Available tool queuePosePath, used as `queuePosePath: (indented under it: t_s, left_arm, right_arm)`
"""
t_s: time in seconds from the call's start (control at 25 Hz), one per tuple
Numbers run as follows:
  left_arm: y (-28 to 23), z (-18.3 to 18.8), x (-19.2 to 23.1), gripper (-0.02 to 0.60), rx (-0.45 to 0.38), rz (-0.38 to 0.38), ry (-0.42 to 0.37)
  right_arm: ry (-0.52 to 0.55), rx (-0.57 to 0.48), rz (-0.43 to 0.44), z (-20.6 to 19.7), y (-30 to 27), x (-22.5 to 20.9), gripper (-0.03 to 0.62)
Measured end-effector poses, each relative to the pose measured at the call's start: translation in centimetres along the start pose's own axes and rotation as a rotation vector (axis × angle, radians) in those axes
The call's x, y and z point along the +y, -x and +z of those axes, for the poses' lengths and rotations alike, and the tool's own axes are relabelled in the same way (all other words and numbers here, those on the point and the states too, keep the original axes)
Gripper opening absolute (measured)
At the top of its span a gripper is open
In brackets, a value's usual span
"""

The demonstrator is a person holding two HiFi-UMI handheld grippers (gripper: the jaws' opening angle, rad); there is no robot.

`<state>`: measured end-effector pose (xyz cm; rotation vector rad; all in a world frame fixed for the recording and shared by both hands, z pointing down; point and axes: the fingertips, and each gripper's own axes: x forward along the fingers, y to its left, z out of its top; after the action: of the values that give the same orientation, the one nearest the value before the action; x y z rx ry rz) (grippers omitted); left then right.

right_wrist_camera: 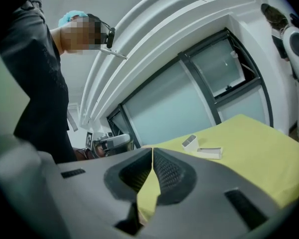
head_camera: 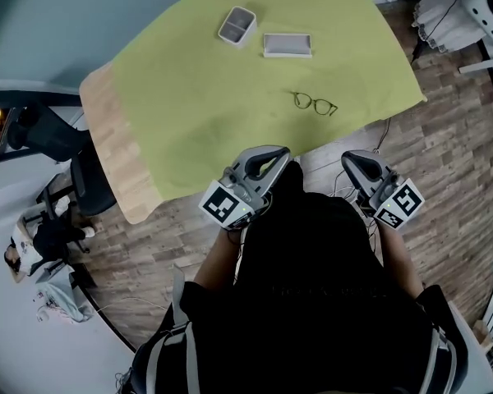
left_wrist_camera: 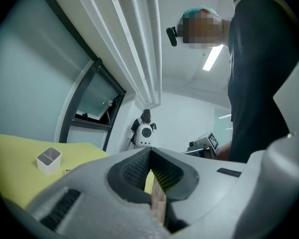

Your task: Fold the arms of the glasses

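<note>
A pair of dark-framed glasses [head_camera: 315,103] lies on the yellow-green cloth near the table's front right edge, arms unfolded. My left gripper [head_camera: 267,161] is held close to my body, just off the table's front edge, jaws shut with nothing between them. My right gripper [head_camera: 360,164] hangs beside it over the floor, also shut and empty. Both sit well short of the glasses. The glasses do not show in either gripper view, where the left gripper [left_wrist_camera: 150,156] and right gripper [right_wrist_camera: 152,156] tips meet.
A small white open box [head_camera: 237,25] and a flat white tray [head_camera: 287,45] stand at the far side of the yellow-green cloth [head_camera: 205,97]. Bare wood tabletop [head_camera: 119,162] shows at the left. Cables and white equipment [head_camera: 468,11] lie on the floor to the right.
</note>
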<state>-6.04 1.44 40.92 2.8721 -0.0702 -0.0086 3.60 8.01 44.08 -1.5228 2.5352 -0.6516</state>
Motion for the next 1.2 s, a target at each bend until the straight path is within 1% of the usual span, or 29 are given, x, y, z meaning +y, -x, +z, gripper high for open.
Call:
queuePosePath:
  t_s: [0.08, 0.2, 0.32, 0.44, 0.6, 0.76, 0.92, 1.04, 1.08, 1.2]
  left_arm:
    - [-0.5, -0.2, 0.8, 0.018, 0.02, -0.013, 0.002]
    - [-1.4, -0.7, 1.9, 0.018, 0.045, -0.036, -0.007]
    - [-2.0, -0.7, 1.6, 0.017, 0.054, -0.055, -0.014]
    - [-2.4, -0.8, 1.8, 0.017, 0.055, -0.055, 0.009]
    - [-2.8, -1.2, 2.6, 0.017, 0.059, -0.02, 0.02]
    - [-3.9, -1.5, 3.0, 0.017, 0.065, 0.044, 0.007]
    - [-4.8, -1.9, 3.7, 0.018, 0.067, 0.123, 0.012]
    - [-5.3, -2.2, 3.9, 0.018, 0.075, 0.162, -0.022]
    - [-5.4, -2.4, 3.8, 0.018, 0.079, 0.177, -0.022]
    - [-5.6, -3.2, 3.7, 0.017, 0.081, 0.206, 0.017]
  right_arm:
    - [0.006, 0.012, -0.016, 0.2, -0.7, -0.9, 0.031]
    - [0.052, 0.045, -0.042, 0.4, -1.6, -2.2, 0.031]
    - [0.12, 0.114, -0.059, -0.1, -1.8, -3.0, 0.031]
    - [0.198, 0.188, -0.061, -0.8, -2.3, -3.8, 0.031]
    - [0.256, 0.224, -0.01, -1.4, -3.3, -4.4, 0.031]
    - [0.243, 0.249, 0.031, -2.1, -3.2, -6.2, 0.031]
    - [0.31, 0.337, 0.101, -3.1, -3.4, -7.6, 0.032]
    - [0.345, 0.385, 0.154, -3.9, -3.5, -8.4, 0.032]
    - [0.348, 0.396, 0.165, -4.2, -3.5, -8.7, 0.032]
    - [0.387, 0.435, 0.182, -5.1, -3.7, -9.8, 0.034]
